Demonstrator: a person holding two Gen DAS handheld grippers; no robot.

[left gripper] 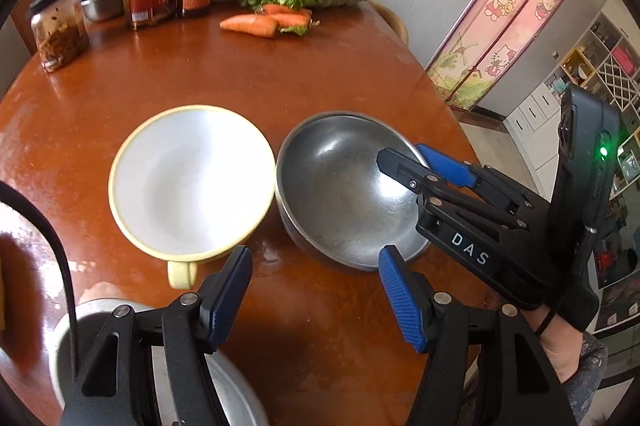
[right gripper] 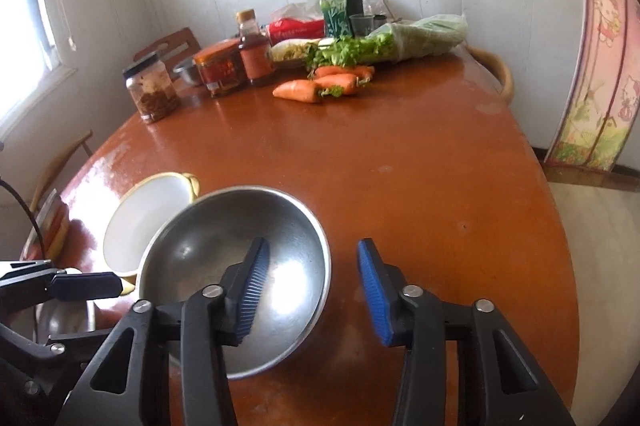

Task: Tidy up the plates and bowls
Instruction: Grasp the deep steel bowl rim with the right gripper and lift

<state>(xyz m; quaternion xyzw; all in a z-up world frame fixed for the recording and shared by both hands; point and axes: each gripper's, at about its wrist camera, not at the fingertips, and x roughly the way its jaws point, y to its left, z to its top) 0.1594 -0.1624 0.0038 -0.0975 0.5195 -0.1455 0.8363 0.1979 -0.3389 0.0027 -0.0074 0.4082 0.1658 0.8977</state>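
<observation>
While the white bowl and steel bowl sit touching on the tabletop, the left tongs hover spread and empty; the right tongs, spread, straddle the steel rim, likely to lift and nest it.

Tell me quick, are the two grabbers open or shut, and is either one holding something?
Left gripper: open, holding nothing.
Right gripper: open, jaws straddling the steel bowl rim, not yet pinching it.
</observation>
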